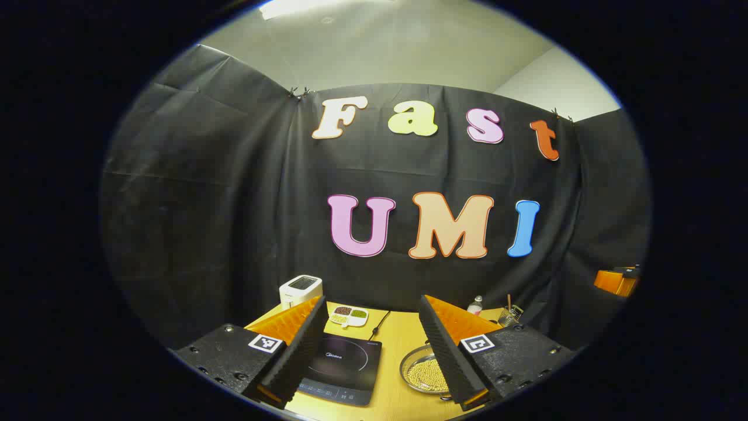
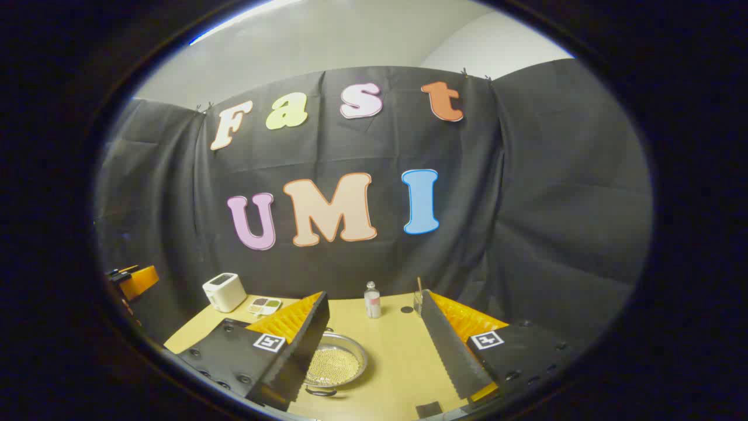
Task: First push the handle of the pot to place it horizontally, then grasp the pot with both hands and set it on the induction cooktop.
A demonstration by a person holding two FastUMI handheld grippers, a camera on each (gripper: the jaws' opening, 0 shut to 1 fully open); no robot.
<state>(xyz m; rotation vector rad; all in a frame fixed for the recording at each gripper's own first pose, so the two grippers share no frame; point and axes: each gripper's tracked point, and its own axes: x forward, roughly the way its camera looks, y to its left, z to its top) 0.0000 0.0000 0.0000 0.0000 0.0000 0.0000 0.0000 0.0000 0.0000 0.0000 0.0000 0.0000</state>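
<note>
We find the shallow steel pot [image 2: 334,365] of pale beans resting on the wooden bench [image 2: 397,351] — beside the black induction cooktop [image 1: 343,365], not on it. The left hand-held gripper [image 1: 374,351] and right hand-held gripper [image 2: 374,345] hang above, fingers spread wide, gripping nothing. A white toaster [image 1: 300,290] stands behind.

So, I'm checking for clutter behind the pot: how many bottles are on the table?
1: a small clear bottle stands at the table's far edge, beyond the pot; others may be hidden.
</note>
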